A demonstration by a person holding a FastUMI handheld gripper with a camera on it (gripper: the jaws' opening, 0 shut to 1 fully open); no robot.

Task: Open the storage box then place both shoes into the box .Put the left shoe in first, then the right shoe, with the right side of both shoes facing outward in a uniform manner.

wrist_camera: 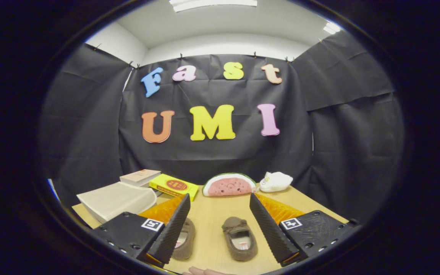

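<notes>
Two small brown slipper-like shoes lie on the wooden table [216, 214], toes pointing away from me. One shoe [240, 238] lies in full sight between my fingers, nearer the right one. The other shoe [185, 240] is partly hidden behind the left finger [172, 229]. My gripper [220, 225] hovers above them, open wide, with nothing held. The storage box [117, 199], pale and translucent with its lid down, stands beyond the left finger at the table's left side.
Behind the box lie a white book [139, 177] and a yellow book [174, 186]. A watermelon-slice plush [229, 185] and a small white plush [275, 181] rest at the table's back edge. A person's fingertips [204, 271] show just below the shoes.
</notes>
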